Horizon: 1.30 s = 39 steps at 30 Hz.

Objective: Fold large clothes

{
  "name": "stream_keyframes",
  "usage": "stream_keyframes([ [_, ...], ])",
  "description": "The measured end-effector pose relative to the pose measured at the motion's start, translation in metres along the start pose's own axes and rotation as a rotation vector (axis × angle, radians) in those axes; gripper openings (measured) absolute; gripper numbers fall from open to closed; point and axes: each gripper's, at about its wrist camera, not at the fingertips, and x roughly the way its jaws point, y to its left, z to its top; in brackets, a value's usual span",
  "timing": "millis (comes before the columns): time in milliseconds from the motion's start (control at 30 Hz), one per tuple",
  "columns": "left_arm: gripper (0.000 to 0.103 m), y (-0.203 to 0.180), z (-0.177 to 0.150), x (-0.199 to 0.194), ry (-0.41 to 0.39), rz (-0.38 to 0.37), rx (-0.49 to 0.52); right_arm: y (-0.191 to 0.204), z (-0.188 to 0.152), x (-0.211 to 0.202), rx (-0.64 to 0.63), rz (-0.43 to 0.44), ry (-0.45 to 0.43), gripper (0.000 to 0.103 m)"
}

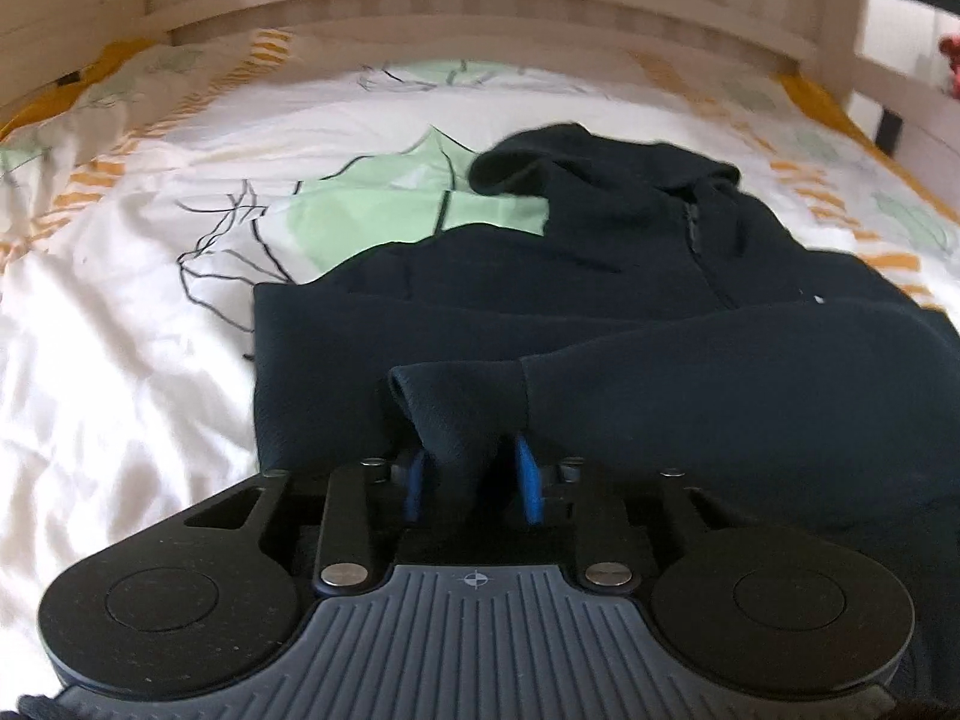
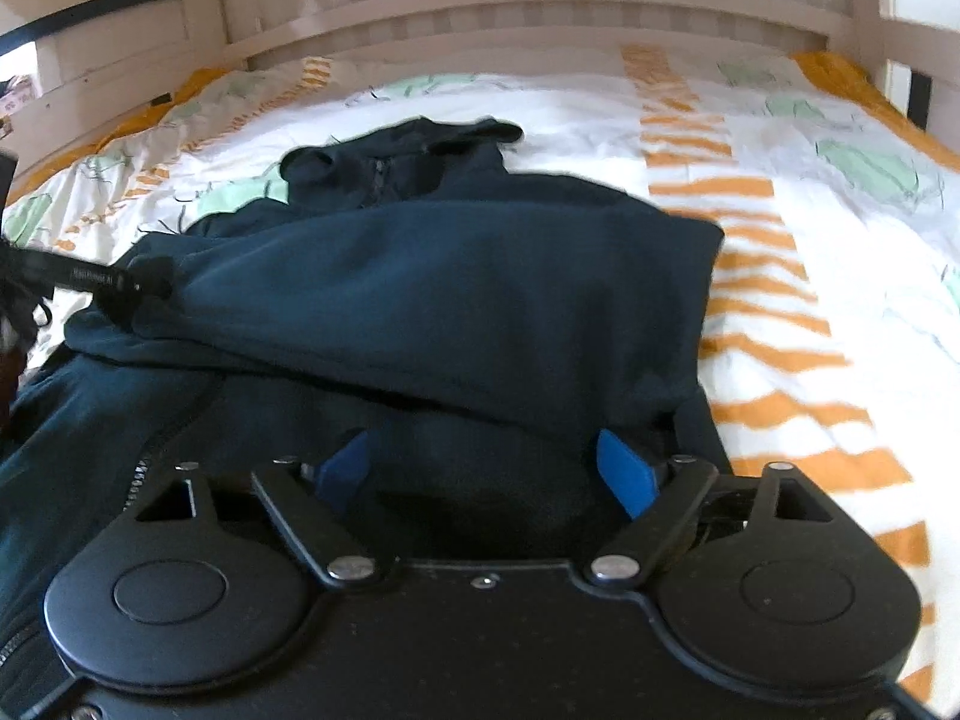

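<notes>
left wrist view alone shows left gripper (image 1: 471, 480) jaws grasping the sleeve cuff (image 1: 456, 402); right gripper (image 2: 489, 468) jaws released.

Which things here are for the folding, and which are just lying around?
For the job: dark zip jacket; its sleeve cuff between the left tongs; the open right tongs.

Just there: patterned duvet; wooden bed rail.
</notes>
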Motion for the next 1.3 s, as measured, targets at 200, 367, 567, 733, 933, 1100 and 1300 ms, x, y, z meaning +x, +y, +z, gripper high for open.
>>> stream_keyframes([
  [200, 0.031, 0.004, -0.017, 0.001, -0.091, -0.014, -0.046, 0.007, -0.004, 0.000, -0.035, -0.016, -0.006, 0.093],
  [367, 0.032, -0.001, -0.019, -0.001, -0.109, 0.023, -0.017, 0.010, -0.006, 0.001, -0.053, -0.028, -0.011, 0.096],
  [567, 0.033, -0.003, -0.022, 0.001, -0.117, 0.040, -0.006, 0.012, -0.009, 0.003, -0.068, -0.034, -0.023, 0.099],
  [733, 0.033, -0.004, -0.022, 0.001, -0.116, 0.042, -0.004, 0.012, -0.010, 0.005, -0.066, -0.033, -0.031, 0.101],
  [933, 0.033, -0.006, -0.021, 0.000, -0.115, 0.053, 0.008, 0.013, -0.011, 0.004, -0.065, -0.035, -0.033, 0.101],
  [1100, 0.033, -0.008, -0.021, -0.001, -0.118, 0.067, 0.023, 0.013, -0.012, 0.004, -0.063, -0.036, -0.037, 0.101],
  [1300, 0.034, -0.008, -0.021, -0.002, -0.120, 0.068, 0.024, 0.015, -0.012, 0.003, -0.069, -0.046, -0.042, 0.101],
])
